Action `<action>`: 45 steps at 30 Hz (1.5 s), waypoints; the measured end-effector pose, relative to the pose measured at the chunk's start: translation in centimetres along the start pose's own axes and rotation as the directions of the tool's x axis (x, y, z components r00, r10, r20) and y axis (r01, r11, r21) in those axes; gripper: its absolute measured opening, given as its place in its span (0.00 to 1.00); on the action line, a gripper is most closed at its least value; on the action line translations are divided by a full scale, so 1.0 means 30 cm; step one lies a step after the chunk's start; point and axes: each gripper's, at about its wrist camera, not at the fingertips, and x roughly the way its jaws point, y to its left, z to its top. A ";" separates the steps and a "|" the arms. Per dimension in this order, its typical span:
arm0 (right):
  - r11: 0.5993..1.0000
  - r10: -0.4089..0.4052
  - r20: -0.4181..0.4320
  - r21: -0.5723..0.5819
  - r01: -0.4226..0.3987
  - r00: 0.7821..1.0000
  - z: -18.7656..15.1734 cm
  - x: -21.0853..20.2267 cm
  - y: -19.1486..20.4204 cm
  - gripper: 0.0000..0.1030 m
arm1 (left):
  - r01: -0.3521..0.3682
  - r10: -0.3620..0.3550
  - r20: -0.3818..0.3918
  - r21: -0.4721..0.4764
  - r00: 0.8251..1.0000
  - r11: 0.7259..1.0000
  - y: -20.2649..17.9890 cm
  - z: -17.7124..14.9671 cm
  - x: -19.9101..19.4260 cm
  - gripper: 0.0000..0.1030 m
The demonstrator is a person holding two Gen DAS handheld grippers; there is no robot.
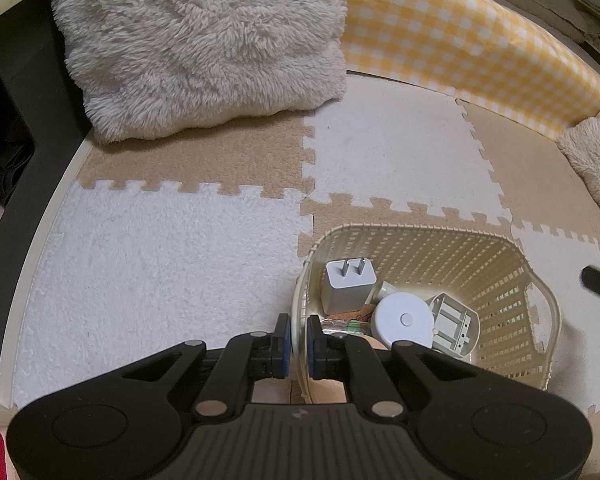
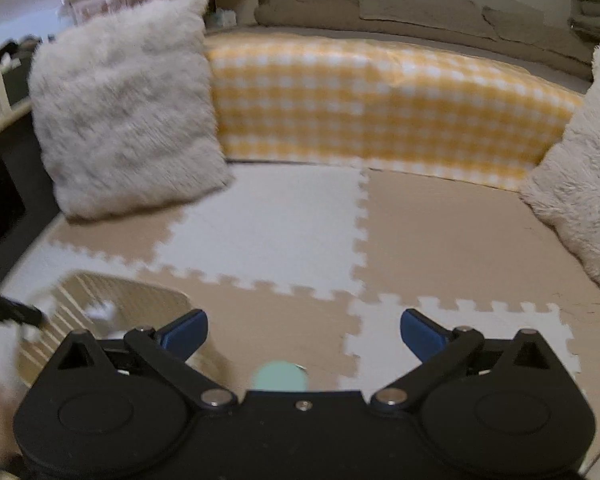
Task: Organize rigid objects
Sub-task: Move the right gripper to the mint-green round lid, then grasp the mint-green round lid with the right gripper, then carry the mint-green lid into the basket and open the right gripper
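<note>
Basket (image 1: 496,280) of cream lattice plastic sits on the puzzle mat (image 1: 160,248) of beige and white floor tiles, low and right in the left wrist view. It has a rolled rim and a loop handle on its right side. Inside lie a white plug adapter (image 1: 346,286) with its two metal prongs pointing up and away, a round white disc (image 1: 404,320) with a raised centre button, a grey plastic bracket (image 1: 454,328) leaning against the disc, and a clear piece with a green part (image 1: 348,325), only partly seen. No brand or readable writing shows on any of them.

The left claw (image 1: 296,344) points steeply down and is clamped on the basket's near-left rim, one blue pad outside the wall and one inside.

The right claw (image 2: 304,334) is spread wide with nothing between its blue pads; it hangs over the mat, angled down. Its view is blurred. Just under its body a pale mint round thing (image 2: 279,376) rests on a beige tile, too smeared to identify. The basket appears at the lower left of that view.

A shaggy cream cushion (image 1: 204,40) leans at the back left, beside a yellow-and-white checked cover (image 1: 460,36), with a second shaggy cushion (image 2: 580,184) at the right.
</note>
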 end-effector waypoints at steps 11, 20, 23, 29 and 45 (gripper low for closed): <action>0.991 0.051 -0.098 -0.115 -0.062 0.994 -0.114 0.153 -0.020 1.00 | 0.000 0.000 0.000 0.000 1.000 1.000 -0.001 0.000 0.000 0.08; 0.979 0.064 -0.169 -0.181 -0.095 0.984 -0.154 0.237 0.042 0.81 | -0.003 0.003 0.000 0.004 1.000 1.000 0.001 0.000 -0.001 0.08; 0.978 0.095 -0.158 -0.171 -0.122 0.983 -0.152 0.254 0.056 0.79 | 0.000 0.000 -0.001 0.002 1.000 1.000 0.006 0.000 -0.002 0.08; 0.973 0.122 -0.164 -0.175 -0.151 0.979 -0.151 0.275 0.071 0.64 | -0.008 0.008 0.000 0.012 1.000 1.000 -0.002 0.004 0.001 0.08; 0.975 0.119 -0.194 -0.161 -0.151 0.974 -0.145 0.280 0.074 0.50 | -0.009 0.009 0.000 0.015 1.000 1.000 -0.004 0.004 0.002 0.08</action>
